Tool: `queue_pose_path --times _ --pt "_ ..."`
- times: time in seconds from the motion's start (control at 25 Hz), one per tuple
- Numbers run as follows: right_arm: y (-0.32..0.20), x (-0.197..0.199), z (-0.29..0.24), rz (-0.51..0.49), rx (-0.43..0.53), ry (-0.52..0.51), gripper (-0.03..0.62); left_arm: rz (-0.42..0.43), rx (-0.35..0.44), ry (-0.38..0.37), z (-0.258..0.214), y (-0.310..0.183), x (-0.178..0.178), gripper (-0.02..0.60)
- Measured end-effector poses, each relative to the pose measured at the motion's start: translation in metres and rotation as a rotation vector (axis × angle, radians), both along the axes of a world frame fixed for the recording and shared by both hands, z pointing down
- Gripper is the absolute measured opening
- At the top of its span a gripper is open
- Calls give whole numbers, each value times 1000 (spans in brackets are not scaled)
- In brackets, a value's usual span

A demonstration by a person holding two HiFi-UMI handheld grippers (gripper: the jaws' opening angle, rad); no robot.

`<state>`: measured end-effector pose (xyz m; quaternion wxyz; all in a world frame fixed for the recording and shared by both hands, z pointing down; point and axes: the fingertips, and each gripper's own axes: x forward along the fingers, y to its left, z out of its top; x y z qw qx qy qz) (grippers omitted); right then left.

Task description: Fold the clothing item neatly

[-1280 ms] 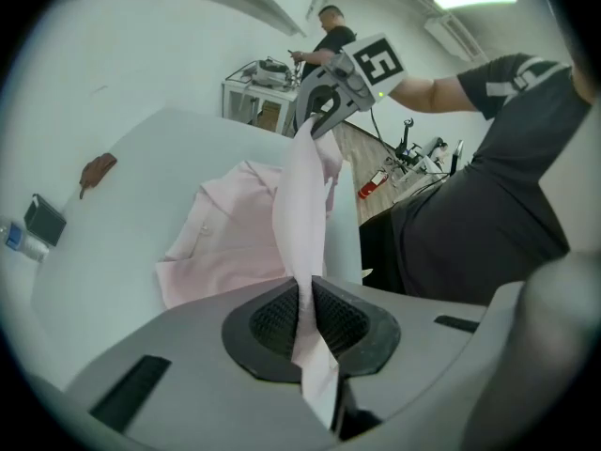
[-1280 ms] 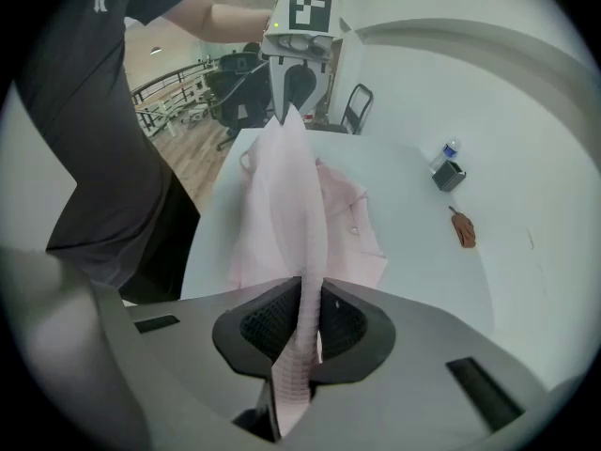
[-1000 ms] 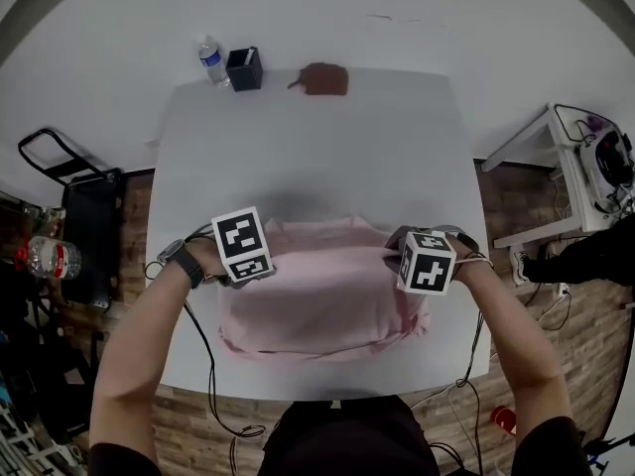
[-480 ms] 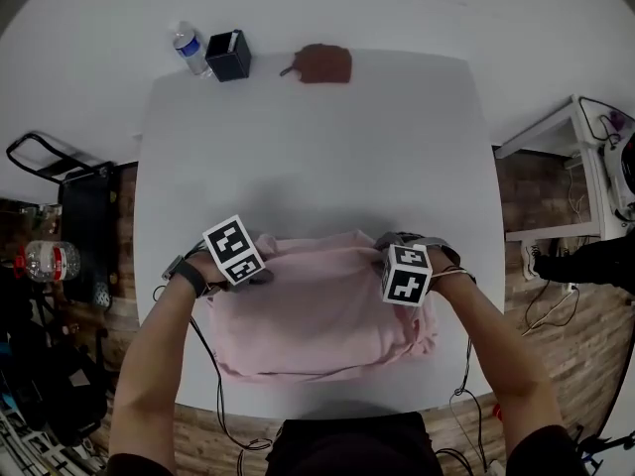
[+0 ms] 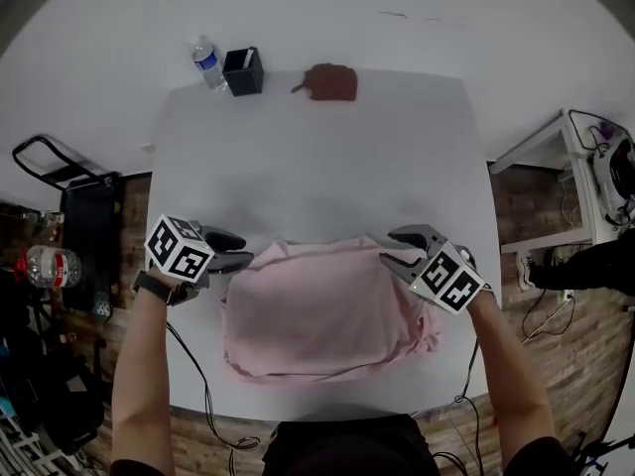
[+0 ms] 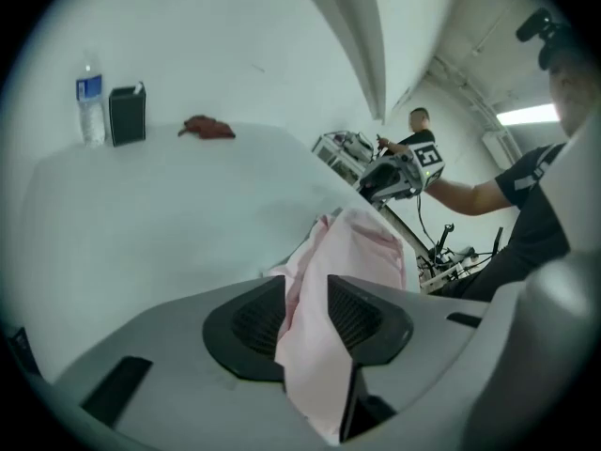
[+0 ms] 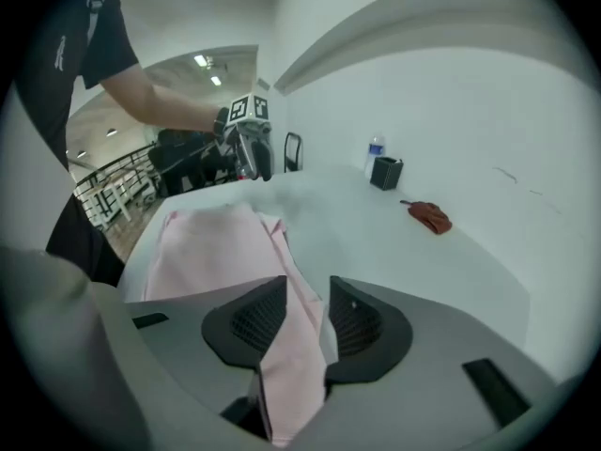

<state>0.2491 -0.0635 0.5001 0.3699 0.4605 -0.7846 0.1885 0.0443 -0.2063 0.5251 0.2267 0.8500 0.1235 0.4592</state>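
Quick snapshot of the fold. The pink shirt [image 5: 317, 310] is lying on the near half of the white worktop [image 5: 317, 157], right in front of the person. It's folded over into a rough rectangle, and the near right corner is kinda bunched and lumpy.

The left gripper [image 5: 241, 250] sits at the shirt's far left corner and the right gripper [image 5: 387, 247] at the far right corner, both angled down and pointing in toward each other.

In the left gripper view, its fingers [image 6: 249, 322] have just been opening and stand spread. A strip of pink fabric runs loose through the gap and hangs down past them, not clamped.

Same deal on the right. Those fingers [image 7: 362, 327] have just been opening too, and they're apart with a fold of the shirt draped slack between them.

Along the far edge of the worktop, well away from the shirt, there's a water bottle [image 5: 207, 62]. A small black box [image 5: 244, 70] sits just beside it, and a brown crumpled thing [image 5: 330, 81] lies a bit further right. Can't tell what that last one is.
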Motion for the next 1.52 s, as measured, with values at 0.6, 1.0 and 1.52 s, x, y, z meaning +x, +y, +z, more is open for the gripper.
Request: queue_pose_path --times 0.6,1.0,1.52 --pt "53 -115 -118 345 273 -347 17 -264 103 445 -150 163 17 6" --pt "74 -152 -148 387 345 -356 14 -468 112 653 -196 214 12 5" --pt "72 -161 -143 368 331 -354 14 -537 123 634 -186 211 7 5"
